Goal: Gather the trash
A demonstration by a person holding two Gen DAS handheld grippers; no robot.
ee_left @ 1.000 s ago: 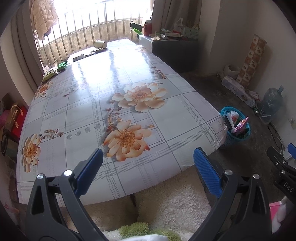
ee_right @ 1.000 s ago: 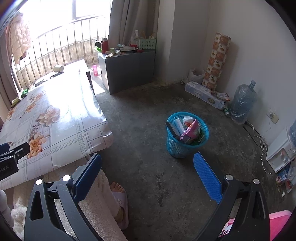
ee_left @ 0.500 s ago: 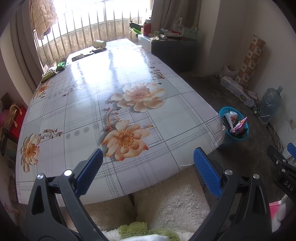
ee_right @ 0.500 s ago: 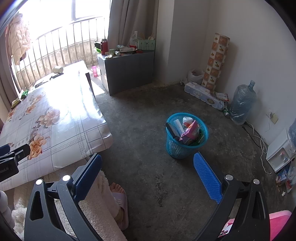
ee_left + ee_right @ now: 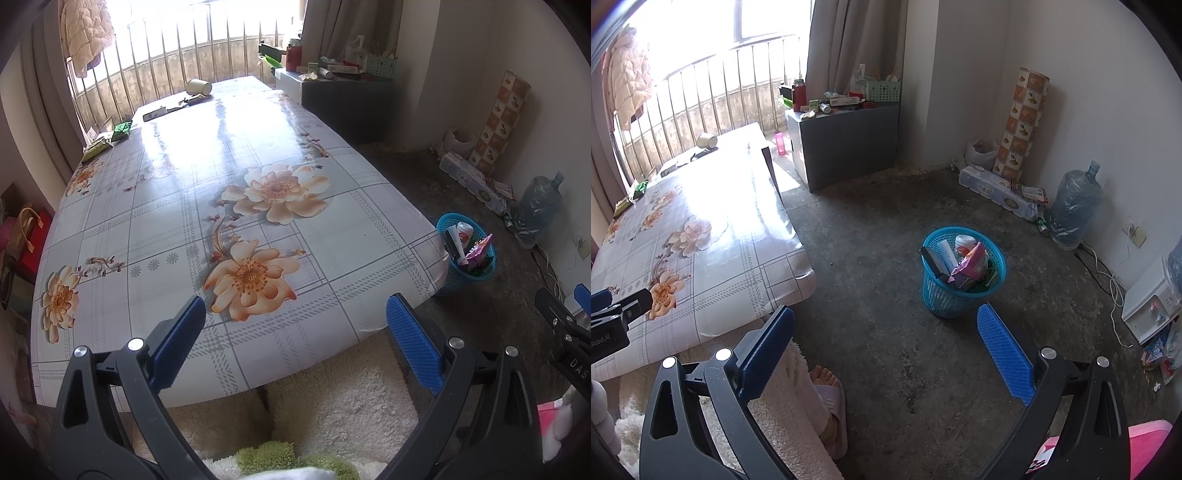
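Left gripper (image 5: pixel 295 339) spread wide, empty, poised over near edge of floral table (image 5: pixel 155 229). Right gripper (image 5: pixel 886 345) likewise agape, nothing held, above bare floor. Blue basket (image 5: pixel 962 295) on floor just beside table corner, stuffed with wrappers. Green packets (image 5: pixel 122 130) and paper cup (image 5: pixel 198 87) at table's far end

Left gripper (image 5: pixel 295 343) jaws spread wide, nothing between the blue pads (image 5: pixel 179 341). Right gripper (image 5: pixel 884 350) also wide apart and empty. Person's fleece-clad leg (image 5: pixel 790 398) and slippered foot (image 5: pixel 829 402) below the right gripper.
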